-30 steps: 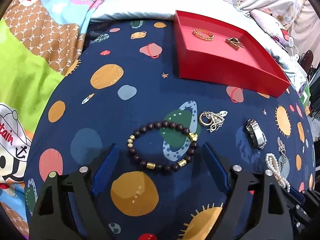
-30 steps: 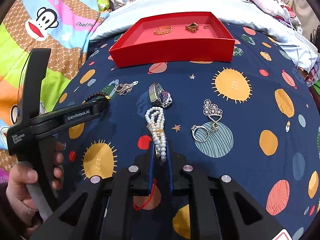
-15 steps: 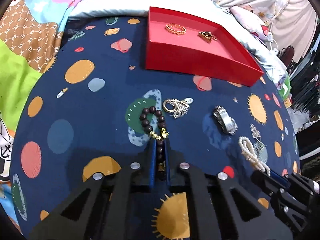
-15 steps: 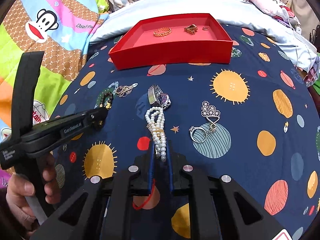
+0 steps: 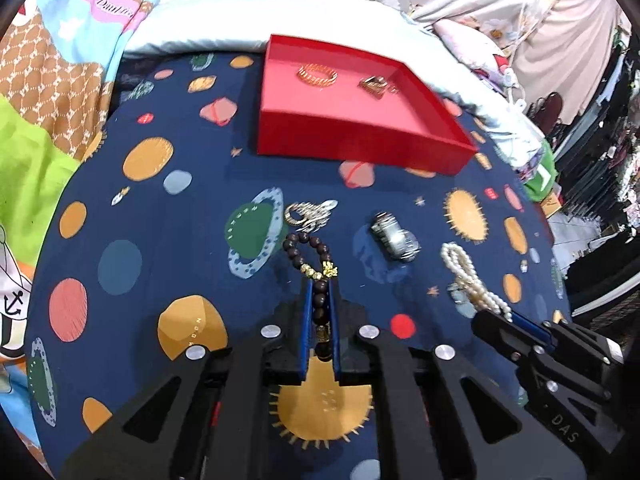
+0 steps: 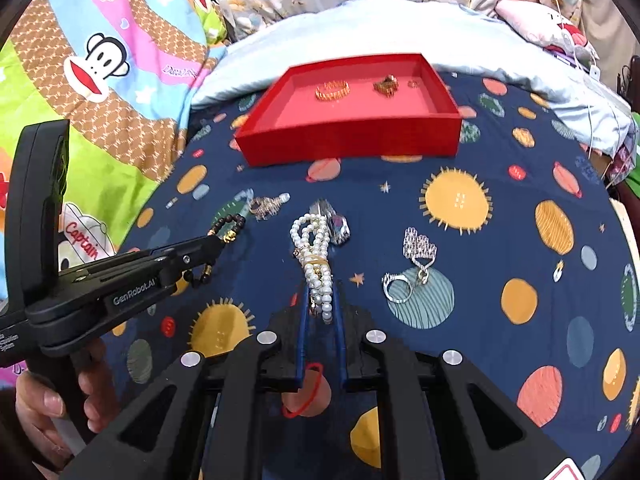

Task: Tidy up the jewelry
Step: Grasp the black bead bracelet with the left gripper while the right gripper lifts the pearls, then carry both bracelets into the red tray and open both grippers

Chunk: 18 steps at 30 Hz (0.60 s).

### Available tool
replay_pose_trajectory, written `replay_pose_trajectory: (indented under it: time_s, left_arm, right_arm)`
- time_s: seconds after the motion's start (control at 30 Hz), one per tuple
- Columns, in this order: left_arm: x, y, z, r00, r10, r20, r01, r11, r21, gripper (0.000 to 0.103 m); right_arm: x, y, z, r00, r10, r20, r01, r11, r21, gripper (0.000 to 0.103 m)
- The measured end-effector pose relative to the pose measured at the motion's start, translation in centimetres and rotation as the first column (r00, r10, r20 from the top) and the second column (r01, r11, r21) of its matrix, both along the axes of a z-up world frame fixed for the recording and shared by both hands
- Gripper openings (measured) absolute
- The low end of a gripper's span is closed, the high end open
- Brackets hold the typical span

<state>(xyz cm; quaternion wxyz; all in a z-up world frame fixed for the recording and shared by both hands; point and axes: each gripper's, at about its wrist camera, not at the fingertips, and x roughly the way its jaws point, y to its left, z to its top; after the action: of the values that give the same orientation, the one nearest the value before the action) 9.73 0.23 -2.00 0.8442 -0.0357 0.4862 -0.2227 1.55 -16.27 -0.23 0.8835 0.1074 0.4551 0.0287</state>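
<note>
Between the closed blue fingers of the left gripper (image 5: pixel 320 300), a dark wooden-bead bracelet (image 5: pixel 310 258) is being clamped, while a white pearl strand (image 6: pixel 316 264) is being pinched by the right gripper (image 6: pixel 321 304).

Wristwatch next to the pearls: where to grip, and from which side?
Take the wristwatch across its narrow metal band from above, fingers either side. It lies flat with its case up; the pearl bracelet crowds its left, so approach from the right.

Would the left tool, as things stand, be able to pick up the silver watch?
Probably not yet: the left tool is shut on the dark bead bracelet. The silver watch lies uncovered on the cloth to its right, so the way is otherwise free.
</note>
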Motion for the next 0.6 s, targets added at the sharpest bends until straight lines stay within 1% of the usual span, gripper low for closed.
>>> replay_pose_trajectory:
  time_s: [0.17, 0.33, 0.47, 0.6]
  left_arm:
    - [-0.4, -0.2, 2.9, 0.999, -0.013, 0.038, 0.014, 0.999, -0.035, 0.007]
    - [0.4, -1.2, 5.8, 0.996, -0.034, 0.082, 0.037, 0.999, -0.035, 0.007]
    - [1.8, -2.3, 7.8, 0.989, -0.049, 0.138, 0.054, 0.998, -0.035, 0.007]
    - [4.7, -3.6, 9.7, 0.978, -0.048, 0.201, 0.056, 0.998, -0.037, 0.007]
  right_arm:
    - [-0.1, -0.4, 2.0, 0.999, -0.007, 0.050, 0.007, 1.000, 0.007, 0.010]
    - [1.1, -1.5, 4.2, 0.995, -0.017, 0.102, 0.017, 1.000, 0.001, 0.010]
    - [3.3, -2.4, 6.0, 0.987, -0.021, 0.159, 0.025, 0.999, -0.024, 0.010]
    - [6.5, -3.5, 7.2, 0.980, -0.028, 0.195, 0.038, 0.998, -0.049, 0.010]
